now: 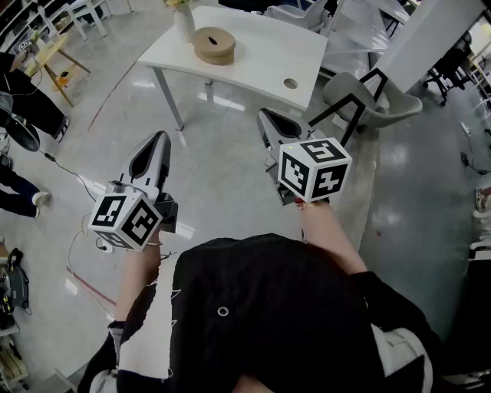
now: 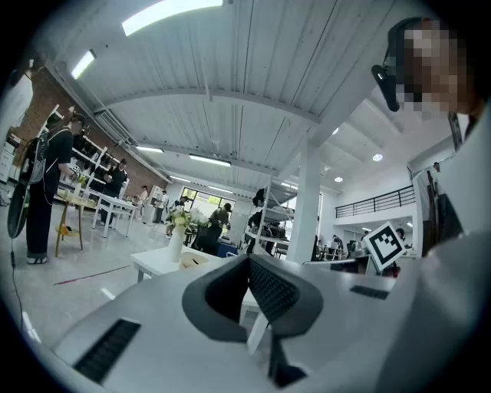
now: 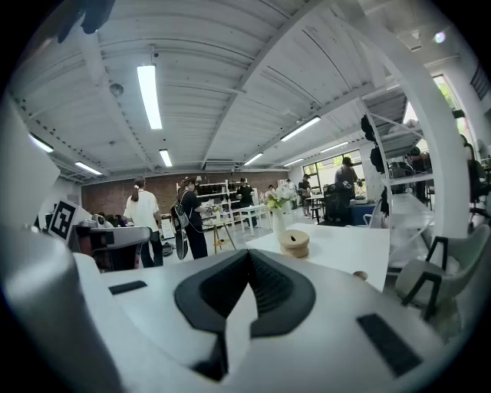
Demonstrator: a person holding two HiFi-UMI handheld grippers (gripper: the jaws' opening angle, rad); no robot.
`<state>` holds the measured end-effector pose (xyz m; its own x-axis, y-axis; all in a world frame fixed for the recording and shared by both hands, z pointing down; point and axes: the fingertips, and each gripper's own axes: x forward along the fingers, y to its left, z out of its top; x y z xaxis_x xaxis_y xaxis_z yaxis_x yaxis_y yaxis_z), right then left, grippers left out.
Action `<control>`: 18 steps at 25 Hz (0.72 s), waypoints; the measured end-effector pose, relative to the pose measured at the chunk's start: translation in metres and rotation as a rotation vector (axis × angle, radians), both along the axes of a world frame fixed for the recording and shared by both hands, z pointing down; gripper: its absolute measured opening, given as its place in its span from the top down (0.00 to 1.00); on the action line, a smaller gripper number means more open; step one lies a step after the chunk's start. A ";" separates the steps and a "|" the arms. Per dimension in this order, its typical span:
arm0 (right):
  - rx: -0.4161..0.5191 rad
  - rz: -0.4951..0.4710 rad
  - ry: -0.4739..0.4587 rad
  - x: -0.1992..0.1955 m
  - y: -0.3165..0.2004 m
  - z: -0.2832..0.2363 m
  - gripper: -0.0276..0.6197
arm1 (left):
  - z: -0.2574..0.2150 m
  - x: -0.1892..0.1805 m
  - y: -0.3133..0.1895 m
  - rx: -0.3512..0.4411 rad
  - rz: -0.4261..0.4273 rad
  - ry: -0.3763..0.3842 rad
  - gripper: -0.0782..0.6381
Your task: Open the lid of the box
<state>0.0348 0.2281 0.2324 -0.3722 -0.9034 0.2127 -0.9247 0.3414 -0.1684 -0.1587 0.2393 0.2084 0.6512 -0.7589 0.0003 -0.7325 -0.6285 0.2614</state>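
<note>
The box (image 1: 214,44) is a round, light wooden one with a slot in its lid, and it stands on a white table (image 1: 261,54) well ahead of me. In the right gripper view the box (image 3: 294,242) shows just past the jaw tips, far off. My left gripper (image 1: 159,138) and right gripper (image 1: 265,115) are held in the air over the floor, well short of the table. Both point toward it. The left gripper (image 2: 248,257) has its jaws closed together with nothing between them, and so does the right gripper (image 3: 248,252).
A white vase with flowers (image 1: 182,19) stands behind the box. A grey chair (image 1: 368,100) sits at the table's right end. A cable hole (image 1: 290,83) marks the table's near right corner. Glossy floor lies between me and the table, and people (image 3: 143,219) stand farther off.
</note>
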 end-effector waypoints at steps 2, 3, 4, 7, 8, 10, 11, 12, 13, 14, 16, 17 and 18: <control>0.002 0.001 0.005 -0.001 -0.002 0.000 0.95 | 0.002 0.000 -0.001 -0.001 0.004 -0.004 0.88; 0.002 0.002 0.007 -0.001 -0.003 0.001 0.95 | 0.003 0.000 -0.002 -0.002 0.003 -0.004 0.88; 0.000 0.001 0.009 -0.001 -0.005 0.002 0.95 | 0.005 -0.001 -0.004 -0.003 0.002 -0.002 0.88; -0.005 0.001 0.012 -0.002 -0.008 0.004 0.95 | 0.008 -0.004 -0.008 -0.008 -0.003 0.006 0.88; -0.008 0.001 0.014 -0.002 -0.009 0.005 0.95 | 0.008 -0.004 -0.010 -0.010 -0.004 0.007 0.88; -0.014 0.000 0.020 -0.003 -0.011 0.006 0.95 | 0.009 -0.005 -0.013 -0.016 -0.003 0.010 0.88; -0.017 0.000 0.021 -0.003 -0.012 0.006 0.95 | 0.010 -0.005 -0.015 -0.019 -0.003 0.011 0.88; -0.018 0.000 0.020 -0.003 -0.015 0.006 0.95 | 0.011 -0.005 -0.017 -0.023 -0.003 0.010 0.88; -0.019 0.000 0.016 -0.004 -0.018 0.007 0.95 | 0.013 -0.005 -0.019 -0.028 -0.003 0.010 0.88; -0.022 0.001 0.011 -0.004 -0.021 0.008 0.95 | 0.015 -0.005 -0.021 -0.034 -0.003 0.010 0.88; -0.029 0.001 0.002 -0.004 -0.028 0.012 0.95 | 0.020 -0.006 -0.025 -0.046 -0.004 0.007 0.88; -0.034 -0.002 0.001 -0.005 -0.032 0.013 0.95 | 0.022 -0.006 -0.028 -0.051 -0.006 0.006 0.88; -0.040 -0.006 0.003 -0.006 -0.037 0.015 0.95 | 0.025 -0.007 -0.031 -0.056 -0.009 0.005 0.88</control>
<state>0.0286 0.1913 0.2478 -0.3770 -0.8921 0.2492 -0.9232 0.3399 -0.1795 -0.1655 0.2086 0.2330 0.6449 -0.7633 0.0394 -0.7363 -0.6066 0.2999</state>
